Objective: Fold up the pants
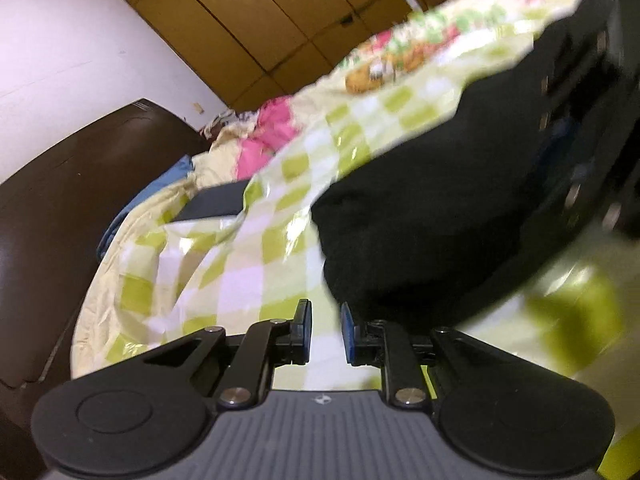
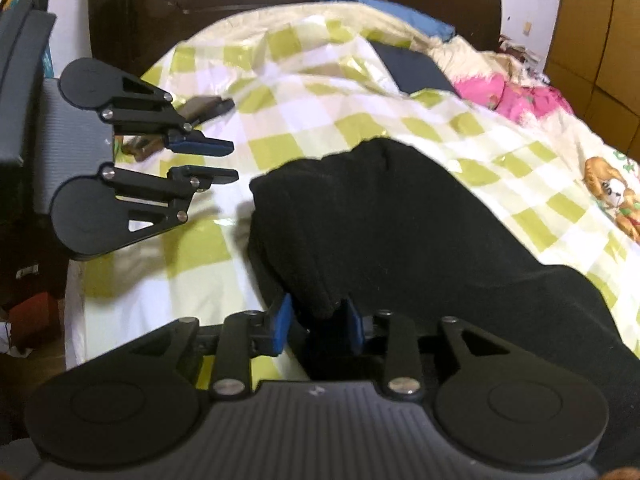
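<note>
My black fleece pants (image 2: 400,232) lie on the green-and-white checked bedspread (image 2: 320,92), long axis running from frame centre to lower right, one fold between my parted right tongs (image 2: 318,322); left tongs (image 2: 228,160) released, apart at left.

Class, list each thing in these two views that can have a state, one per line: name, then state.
Left tool: open, empty, beside the pants.
Right tool: open, pants edge between its fingers.
Pants: bunched, lying on the sheet.
Sheet: spread, wrinkled.
Wardrobe: doors closed.
</note>
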`<state>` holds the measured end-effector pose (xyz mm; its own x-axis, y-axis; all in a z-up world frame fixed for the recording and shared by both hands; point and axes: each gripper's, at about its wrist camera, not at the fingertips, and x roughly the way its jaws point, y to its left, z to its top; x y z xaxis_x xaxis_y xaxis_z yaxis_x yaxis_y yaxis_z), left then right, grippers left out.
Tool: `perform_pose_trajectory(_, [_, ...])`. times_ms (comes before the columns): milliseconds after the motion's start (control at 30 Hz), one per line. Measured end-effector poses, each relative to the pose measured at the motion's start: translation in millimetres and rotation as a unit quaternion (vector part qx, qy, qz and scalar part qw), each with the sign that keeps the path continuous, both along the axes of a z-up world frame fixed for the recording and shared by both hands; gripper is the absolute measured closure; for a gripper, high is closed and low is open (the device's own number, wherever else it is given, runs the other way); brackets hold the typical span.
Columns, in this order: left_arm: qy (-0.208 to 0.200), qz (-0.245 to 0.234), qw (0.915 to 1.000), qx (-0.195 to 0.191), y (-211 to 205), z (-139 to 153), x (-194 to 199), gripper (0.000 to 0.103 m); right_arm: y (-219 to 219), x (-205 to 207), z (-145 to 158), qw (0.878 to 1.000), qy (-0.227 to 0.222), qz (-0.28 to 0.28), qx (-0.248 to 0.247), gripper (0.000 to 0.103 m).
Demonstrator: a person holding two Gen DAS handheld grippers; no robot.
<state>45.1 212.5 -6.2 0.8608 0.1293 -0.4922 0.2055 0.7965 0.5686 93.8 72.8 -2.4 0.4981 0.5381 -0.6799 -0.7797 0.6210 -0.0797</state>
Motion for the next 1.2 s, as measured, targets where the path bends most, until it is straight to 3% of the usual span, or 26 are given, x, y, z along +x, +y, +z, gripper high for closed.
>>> perform_pose_trajectory(67, [-0.007,-0.014,0.9996,-0.023,-14,6,-2,0.068,-7,-1,0,1.0,0.004,-0.012,0.004,0.068])
perform_pose_trajectory(133, [0.014,-0.027,0.999,-0.034,-27,0,5,0.066,-18,2,-5,0.999,0.02,-0.029,-0.001,0.067])
perform_pose_trajectory(200, [0.09,-0.029,0.9951,-0.029,-39,-21,21,0.064,-33,7,-6,0.998,0.04,-0.049,0.002,0.067])
perform_pose_trajectory(267, [0.115,-0.027,0.9928,-0.021,-44,-33,25,0.065,-56,9,1,0.996,0.05,-0.073,0.018,0.067])
perform_pose_trajectory(333, [0.107,-0.03,0.9936,-0.017,-49,-28,19,0.065,-86,9,12,0.993,0.044,-0.106,0.036,0.066])
perform_pose_trajectory(400, [0.102,-0.034,0.9935,-0.037,-55,-14,17,0.065,-123,15,20,0.987,0.05,-0.144,0.059,0.062])
perform_pose_trajectory(533, [0.087,-0.069,0.9921,-0.057,-87,5,23,0.064,-195,41,24,0.968,0.049,-0.241,0.055,0.062])
perform_pose_trajectory(667, [0.094,-0.134,0.9828,-0.085,-143,5,41,0.06,-276,66,23,0.927,0.068,-0.356,0.097,0.058])
perform_pose_trajectory(800, [0.103,-0.187,0.9731,-0.087,-197,-7,58,0.06,-344,82,15,0.881,0.087,-0.44,0.147,0.058])
perform_pose_trajectory(933, [0.117,-0.222,0.9636,-0.093,-230,-12,69,0.06,-386,99,3,0.852,0.109,-0.481,0.176,0.058])
perform_pose_trajectory(1200, [0.116,-0.234,0.9619,-0.082,-253,-20,77,0.06,-449,107,-23,0.779,0.124,-0.559,0.257,0.057])
